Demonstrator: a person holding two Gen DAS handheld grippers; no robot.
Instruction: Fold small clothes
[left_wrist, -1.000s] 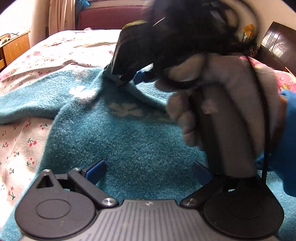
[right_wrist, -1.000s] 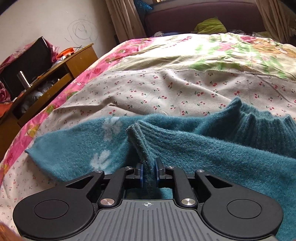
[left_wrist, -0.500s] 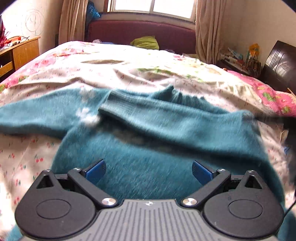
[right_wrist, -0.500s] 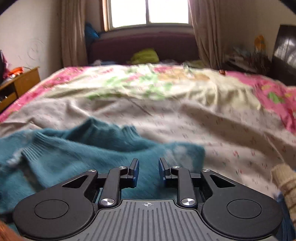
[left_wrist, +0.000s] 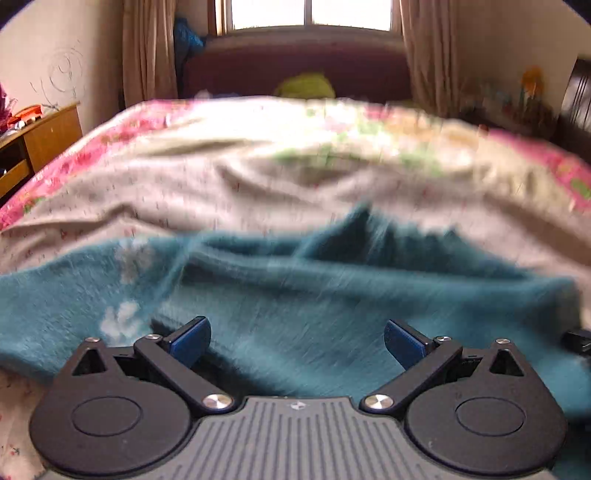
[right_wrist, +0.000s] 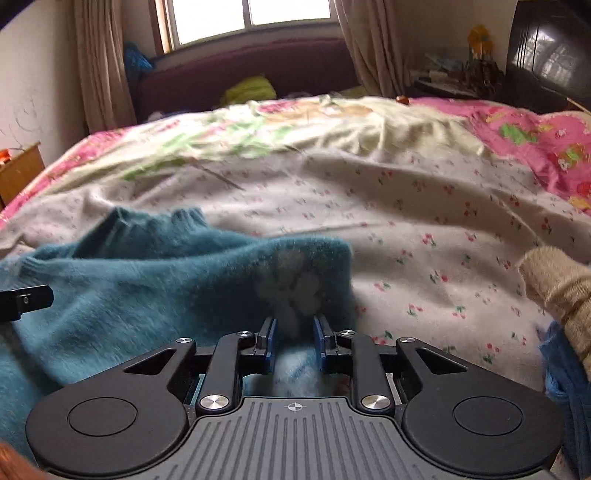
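A small teal fuzzy sweater (left_wrist: 332, 295) with white flower marks lies on the bed, one sleeve folded across its body. My left gripper (left_wrist: 297, 341) is wide open and empty, low over the sweater's lower body. In the right wrist view the sweater (right_wrist: 147, 280) fills the left half. My right gripper (right_wrist: 294, 338) is partly open, its jaws on either side of the sweater's folded right edge with a white flower mark; it is not clamped. The view from the left wrist is blurred by motion.
The bed carries a cherry-print sheet (right_wrist: 424, 221) and a pink floral quilt (right_wrist: 535, 129). A wooden cabinet (left_wrist: 40, 140) stands left of the bed. A dark headboard (right_wrist: 258, 74) and a window are at the far end. The tip of the other gripper (right_wrist: 26, 301) shows at left.
My right gripper let go of the sleeve cuff after laying it across the body, swung right to the sweater's right edge and opened a little wider. My left gripper dropped lower over the sweater.
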